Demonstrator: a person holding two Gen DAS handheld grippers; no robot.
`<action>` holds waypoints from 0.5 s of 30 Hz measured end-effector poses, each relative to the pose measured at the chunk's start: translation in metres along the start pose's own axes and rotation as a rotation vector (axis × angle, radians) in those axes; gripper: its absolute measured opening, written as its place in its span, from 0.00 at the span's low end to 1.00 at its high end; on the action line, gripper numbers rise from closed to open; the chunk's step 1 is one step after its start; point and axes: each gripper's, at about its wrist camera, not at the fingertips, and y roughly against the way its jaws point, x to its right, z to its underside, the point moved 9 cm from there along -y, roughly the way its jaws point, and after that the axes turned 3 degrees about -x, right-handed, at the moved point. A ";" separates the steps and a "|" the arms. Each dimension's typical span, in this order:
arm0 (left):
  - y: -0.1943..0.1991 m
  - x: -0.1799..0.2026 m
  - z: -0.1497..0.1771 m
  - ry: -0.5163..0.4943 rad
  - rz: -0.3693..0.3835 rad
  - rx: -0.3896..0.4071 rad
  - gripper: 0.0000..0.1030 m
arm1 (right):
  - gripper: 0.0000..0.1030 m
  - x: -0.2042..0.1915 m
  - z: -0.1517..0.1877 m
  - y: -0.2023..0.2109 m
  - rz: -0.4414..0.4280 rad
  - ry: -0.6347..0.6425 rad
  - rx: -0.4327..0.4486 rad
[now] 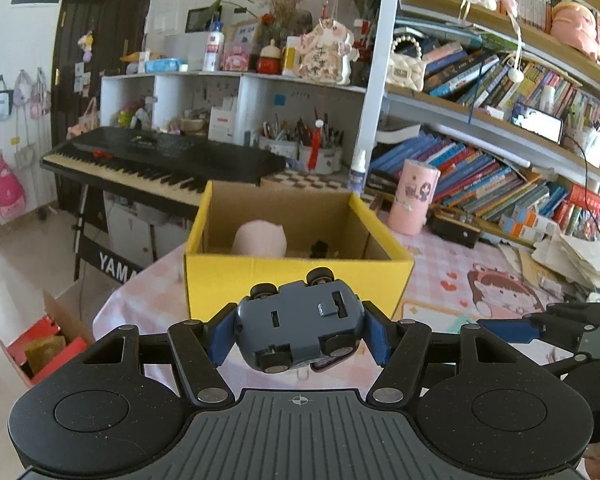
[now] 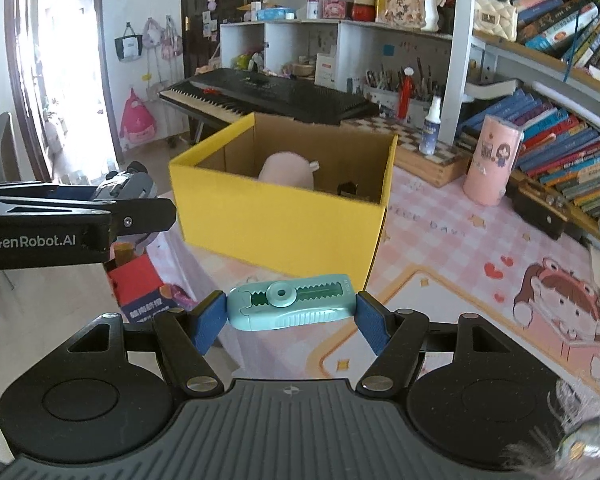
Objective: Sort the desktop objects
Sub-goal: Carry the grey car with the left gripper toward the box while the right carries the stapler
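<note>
A: Biggest first: pink counter, with a picture of a girl on its cloth.

B: Then yellow box, open on top, standing near the counter's edge. Probably the spot for sorted things.

A: Already something inside?

B: Yes. Pink round toy at the bottom, plus a small dark thing beside it, too small to tell.

A: Next, left gripper?

B: Jaws clenched on a gray toy car, one blue pad on each end. Wheels up, belly showing. Held in the air just in front of the box, maybe for dropping in.

A: And right gripper?

B: Jaws grasping a blue-green correction tape, pads on its two short ends. Held lengthwise so no slipping, probably. Also in the air, just before the box wall.

A: Both close together?

B: Side by side, not touching. Left one seen at the edge of the right view, car sticking out on top.

A: Box wall in the way?

B: Likely need to lift higher before letting go.
</note>
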 end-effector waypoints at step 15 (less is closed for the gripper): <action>-0.054 -0.009 -0.063 0.027 -0.079 0.076 0.62 | 0.65 0.046 -0.090 -0.050 -0.023 0.055 0.107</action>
